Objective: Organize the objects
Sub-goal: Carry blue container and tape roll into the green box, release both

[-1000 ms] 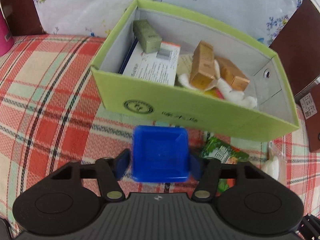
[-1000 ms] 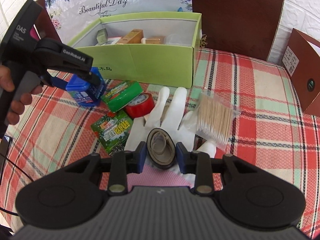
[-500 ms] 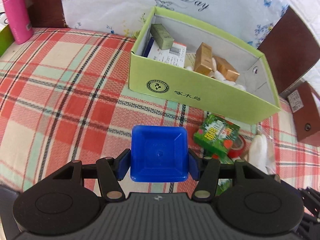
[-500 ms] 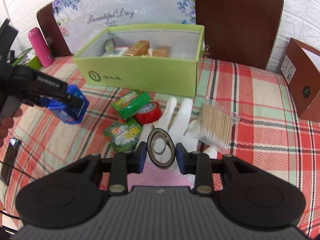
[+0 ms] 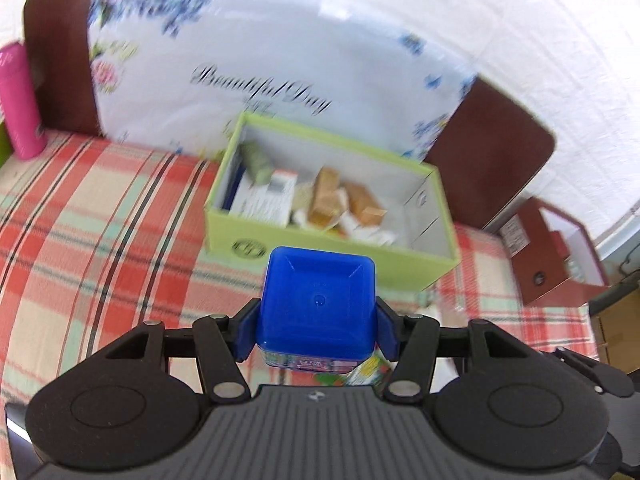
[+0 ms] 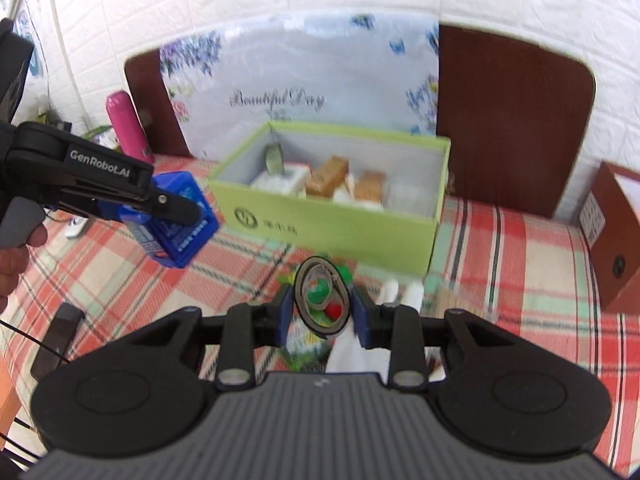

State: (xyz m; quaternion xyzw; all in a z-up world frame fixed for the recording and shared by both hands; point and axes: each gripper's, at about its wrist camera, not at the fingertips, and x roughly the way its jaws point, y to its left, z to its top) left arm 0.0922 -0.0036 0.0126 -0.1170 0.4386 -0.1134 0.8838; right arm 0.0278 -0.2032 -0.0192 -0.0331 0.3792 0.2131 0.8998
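My left gripper [image 5: 318,320] is shut on a blue square plastic box [image 5: 317,304] and holds it in the air in front of the open green storage box [image 5: 320,240]. It also shows in the right wrist view, where the blue box [image 6: 180,216] hangs left of the green box [image 6: 332,220]. My right gripper [image 6: 323,312] is shut on a dark oval ring-shaped roll [image 6: 322,296], lifted above the table. The green box holds several small cartons [image 5: 328,200].
Green packets [image 6: 316,292], a red tape roll [image 6: 334,311] and a white glove [image 6: 400,292] lie on the plaid tablecloth [image 5: 100,220] below my right gripper. A pink bottle [image 5: 20,100] stands far left. A brown box [image 6: 616,240] stands at right. Chair backs and a floral bag stand behind.
Both grippers have risen with their loads and now view the green box from higher up and farther back. The oval roll has left the glove.
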